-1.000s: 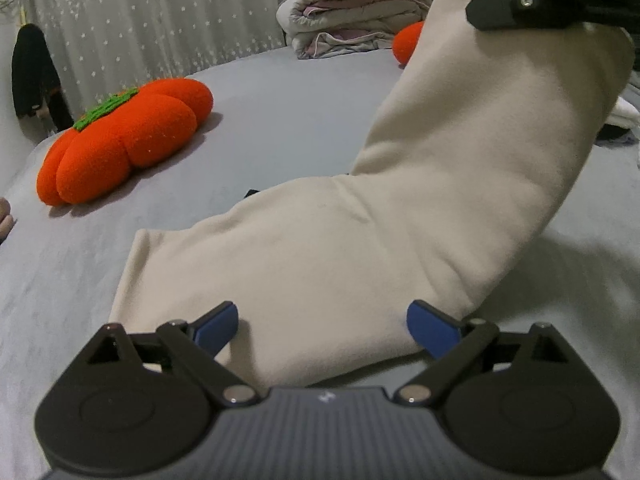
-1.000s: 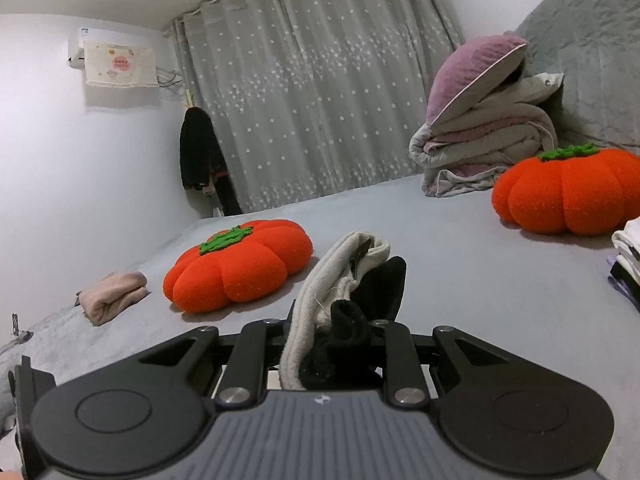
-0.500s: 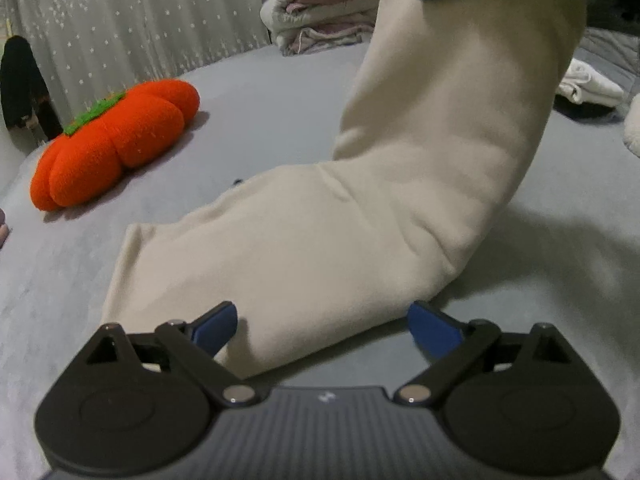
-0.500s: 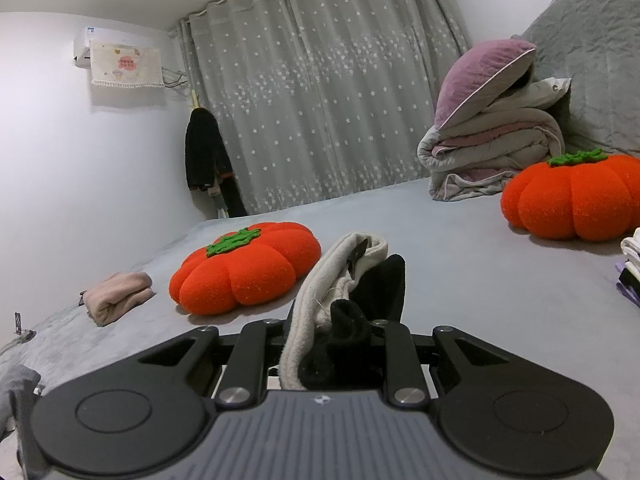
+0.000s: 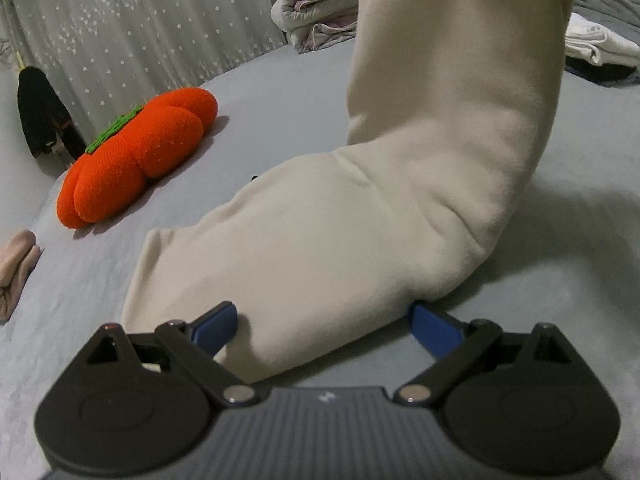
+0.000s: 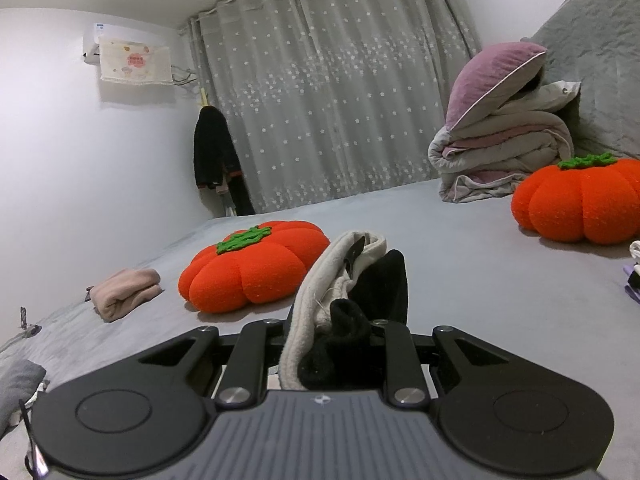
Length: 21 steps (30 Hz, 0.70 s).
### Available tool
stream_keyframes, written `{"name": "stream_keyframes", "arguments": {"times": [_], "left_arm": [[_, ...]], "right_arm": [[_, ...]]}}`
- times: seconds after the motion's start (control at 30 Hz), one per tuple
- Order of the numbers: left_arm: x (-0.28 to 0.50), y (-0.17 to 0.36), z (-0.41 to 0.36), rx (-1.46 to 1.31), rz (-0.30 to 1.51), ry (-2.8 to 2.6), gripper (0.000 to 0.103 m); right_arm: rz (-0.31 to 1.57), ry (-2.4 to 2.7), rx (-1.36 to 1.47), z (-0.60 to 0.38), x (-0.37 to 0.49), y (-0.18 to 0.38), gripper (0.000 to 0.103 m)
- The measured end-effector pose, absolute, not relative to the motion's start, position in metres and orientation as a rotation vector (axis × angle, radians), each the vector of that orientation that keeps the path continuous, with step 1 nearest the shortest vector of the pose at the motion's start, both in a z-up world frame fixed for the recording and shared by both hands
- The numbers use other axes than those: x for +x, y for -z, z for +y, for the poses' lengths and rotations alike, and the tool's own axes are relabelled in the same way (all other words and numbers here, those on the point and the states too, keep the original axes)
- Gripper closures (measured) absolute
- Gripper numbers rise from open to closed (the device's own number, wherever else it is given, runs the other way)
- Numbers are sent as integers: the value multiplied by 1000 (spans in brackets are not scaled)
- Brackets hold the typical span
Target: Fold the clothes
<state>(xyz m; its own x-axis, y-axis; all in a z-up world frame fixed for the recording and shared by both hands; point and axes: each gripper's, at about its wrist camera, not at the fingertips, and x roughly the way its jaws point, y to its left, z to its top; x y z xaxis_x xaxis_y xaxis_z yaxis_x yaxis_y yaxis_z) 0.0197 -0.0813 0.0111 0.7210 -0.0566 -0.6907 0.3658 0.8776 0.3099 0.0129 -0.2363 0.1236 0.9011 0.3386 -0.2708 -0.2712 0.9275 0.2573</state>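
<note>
- The cream garment (image 5: 360,216) is being spread partly across the grey bed (image 5: 280,92), its lower length lying flat and its far end being lifted steeply out of the top of the left wrist view.
- Its long axis is being run from the near left, where a loose edge is resting on the bed, away to the right and then upward at a soft bend.
- The left gripper (image 5: 320,320) is being held with its jaws wide apart, the blue pads (image 5: 214,322) sitting on either side of the garment's near edge and not yet pressing on it; of the two hands, it is judged the nearer to the flat portion.
- The right gripper (image 6: 332,340) is being kept clamped on a bunched end of cream fabric with a black lining, raised above the bed, judged to be the garment's lifted end.
- The cloth is being read as thick, soft fleece with no print, likely to sag and to crease broadly.
- An orange pumpkin cushion (image 5: 136,160) is being left well apart to the left, clear of the fold line.
</note>
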Motion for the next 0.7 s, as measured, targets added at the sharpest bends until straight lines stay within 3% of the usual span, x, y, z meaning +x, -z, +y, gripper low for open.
{"name": "stream_keyframes", "arguments": {"times": [0.7], "left_arm": [[35, -57, 9, 76, 792, 248, 7]], "right_arm": [[350, -298, 200, -221, 25, -120, 82]]}}
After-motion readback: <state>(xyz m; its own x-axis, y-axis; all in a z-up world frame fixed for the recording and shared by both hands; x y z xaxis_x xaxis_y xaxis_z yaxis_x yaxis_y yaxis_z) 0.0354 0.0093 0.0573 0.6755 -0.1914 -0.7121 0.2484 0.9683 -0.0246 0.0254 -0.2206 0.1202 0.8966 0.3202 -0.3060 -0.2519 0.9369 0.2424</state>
